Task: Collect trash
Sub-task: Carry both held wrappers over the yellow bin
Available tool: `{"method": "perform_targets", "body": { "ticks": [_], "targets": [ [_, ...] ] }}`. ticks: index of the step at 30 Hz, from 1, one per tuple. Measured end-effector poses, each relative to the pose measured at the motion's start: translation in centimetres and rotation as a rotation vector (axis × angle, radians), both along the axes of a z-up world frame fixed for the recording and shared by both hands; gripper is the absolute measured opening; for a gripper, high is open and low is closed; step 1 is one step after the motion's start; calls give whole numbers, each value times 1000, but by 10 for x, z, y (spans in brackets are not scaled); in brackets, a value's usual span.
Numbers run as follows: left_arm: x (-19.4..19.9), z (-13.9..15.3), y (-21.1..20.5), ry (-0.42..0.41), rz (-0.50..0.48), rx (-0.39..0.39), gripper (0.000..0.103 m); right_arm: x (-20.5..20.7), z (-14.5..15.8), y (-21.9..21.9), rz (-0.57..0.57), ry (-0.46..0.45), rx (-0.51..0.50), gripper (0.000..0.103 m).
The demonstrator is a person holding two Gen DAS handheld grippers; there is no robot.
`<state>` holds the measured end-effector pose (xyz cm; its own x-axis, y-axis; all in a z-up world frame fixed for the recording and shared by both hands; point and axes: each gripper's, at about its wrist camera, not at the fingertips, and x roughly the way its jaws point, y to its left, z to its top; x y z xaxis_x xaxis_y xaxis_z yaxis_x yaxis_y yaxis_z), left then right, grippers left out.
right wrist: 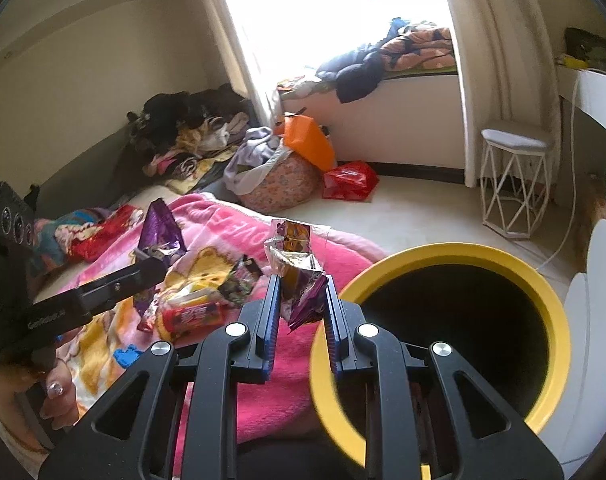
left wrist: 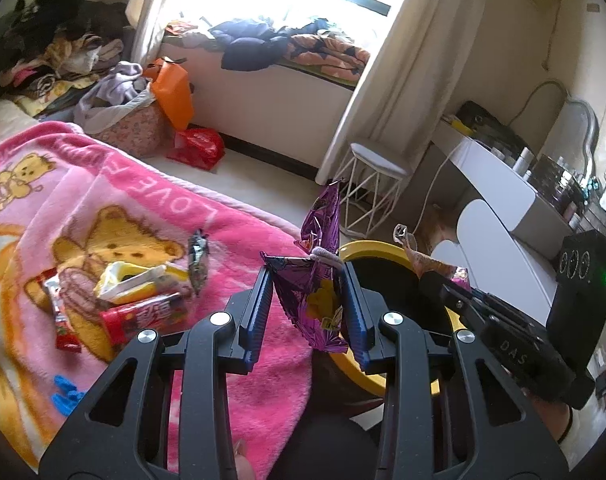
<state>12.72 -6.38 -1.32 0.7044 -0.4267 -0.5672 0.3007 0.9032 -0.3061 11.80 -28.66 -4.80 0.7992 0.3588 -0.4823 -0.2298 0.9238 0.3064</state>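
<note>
Both claws clamped on wrappers, left gripper (left wrist: 308, 294) on purple packet (left wrist: 317, 280), right gripper (right wrist: 301, 304) on crumpled packet (right wrist: 297, 276); release only once directly above yellow bin (right wrist: 455, 254), near right.

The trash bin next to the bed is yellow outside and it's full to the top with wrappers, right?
Not quite. The trash bin does stand beside the bed with the pink blanket and is yellow, but it is not full to the top: the right wrist view looks into its dark inside and shows no wrappers there. Both tongs, the left tongs and the right tongs, hold wrappers outside it.
</note>
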Motion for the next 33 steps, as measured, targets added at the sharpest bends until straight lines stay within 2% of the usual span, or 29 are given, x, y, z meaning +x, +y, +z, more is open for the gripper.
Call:
{"method": "perform_targets", "body": {
  "ticks": [14,33],
  "targets": [
    [2,-2,-37,3,-72,24,28,-3,-8,-40,-90,13,21,20],
    [6,-16,-85,34,-175,58,28,-5,-24,-70,-207,62,43,20]
  ]
}}
